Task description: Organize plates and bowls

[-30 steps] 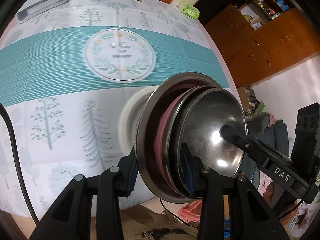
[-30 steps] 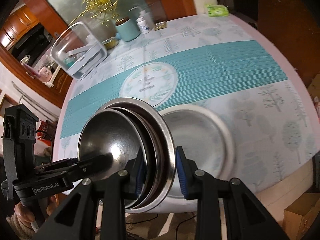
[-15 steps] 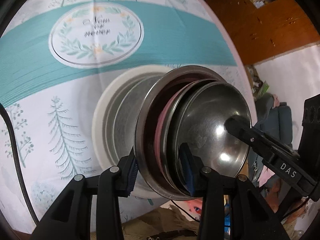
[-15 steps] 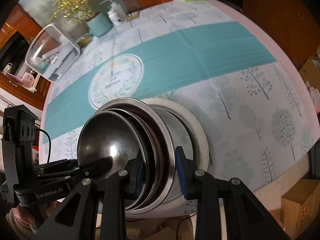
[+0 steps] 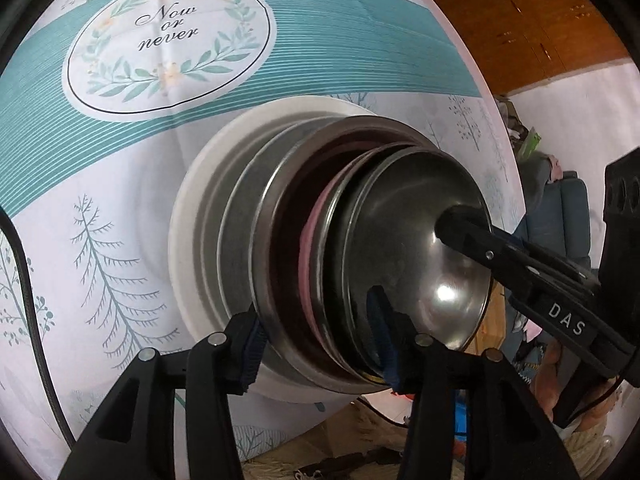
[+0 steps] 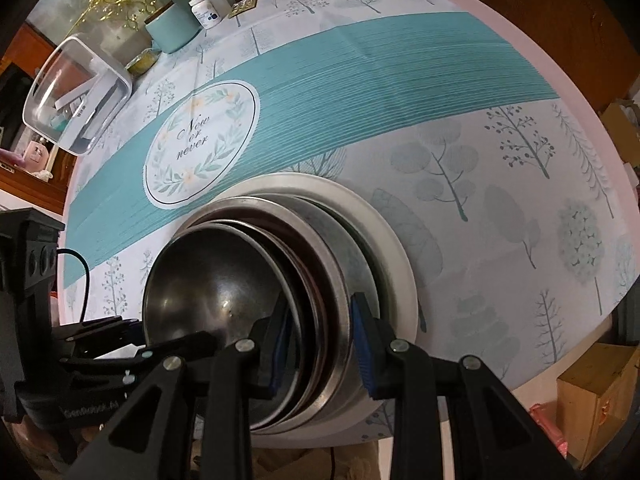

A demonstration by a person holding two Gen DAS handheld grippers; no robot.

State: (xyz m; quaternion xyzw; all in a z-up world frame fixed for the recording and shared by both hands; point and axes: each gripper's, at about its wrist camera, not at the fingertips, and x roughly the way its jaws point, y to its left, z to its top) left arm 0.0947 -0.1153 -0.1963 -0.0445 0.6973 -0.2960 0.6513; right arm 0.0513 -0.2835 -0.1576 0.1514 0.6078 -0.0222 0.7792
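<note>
From the left wrist, the stack of steel bowls point(image 5: 400, 264) sits nested in the white plate point(image 5: 192, 240), just below the "Now or never" emblem point(image 5: 168, 36) on the tablecloth point(image 5: 100, 240); the left gripper point(image 5: 320, 348) straddles the stack's rim and its jaws have just been opening, the outer pad standing a little off the steel. From the right wrist, the right gripper point(image 6: 320, 344) is clamped on the stack of steel bowls point(image 6: 248, 304) at its near rim; the white plate point(image 6: 400, 272) lies beneath, right of the emblem point(image 6: 200, 144).
</note>
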